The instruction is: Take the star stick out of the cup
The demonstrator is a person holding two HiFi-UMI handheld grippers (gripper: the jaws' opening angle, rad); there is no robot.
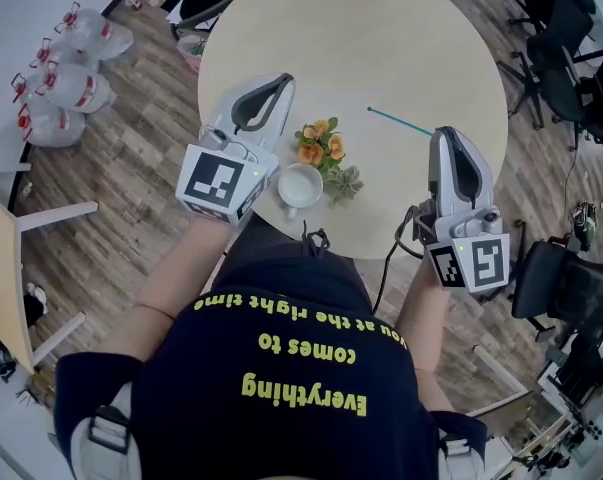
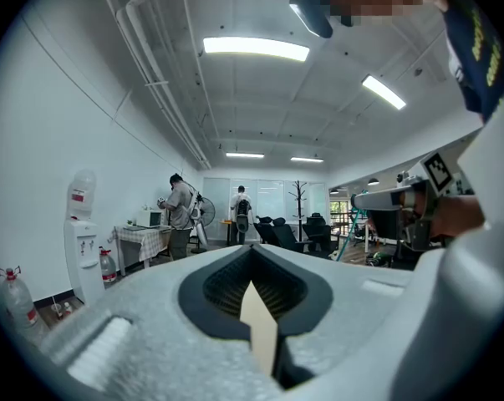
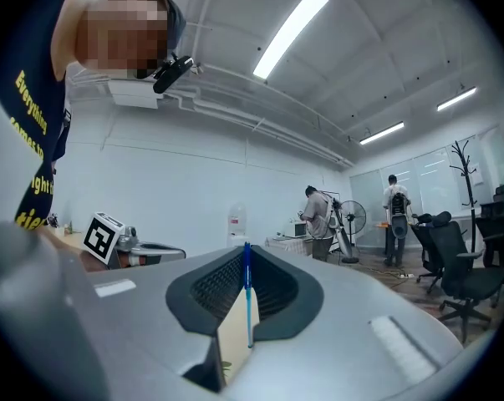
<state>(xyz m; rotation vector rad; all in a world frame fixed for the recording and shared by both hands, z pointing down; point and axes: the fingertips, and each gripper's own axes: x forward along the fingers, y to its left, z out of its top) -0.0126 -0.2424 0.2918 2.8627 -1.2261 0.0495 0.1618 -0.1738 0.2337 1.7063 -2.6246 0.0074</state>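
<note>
One cup [image 1: 299, 186], one stick [image 1: 401, 121], two grippers [image 1: 284, 81] [image 1: 444, 132]

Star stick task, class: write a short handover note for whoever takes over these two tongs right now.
Left tongs: shut, empty, beside the white handled cup on the round beige table.
Right tongs: shut on the thin blue stick, which juts out over the table, well apart from the cup.
Done: the stick is out of the cup, and the cup looks empty.
Left: probably only to set the stick down. Its star end cannot be made out.
</note>
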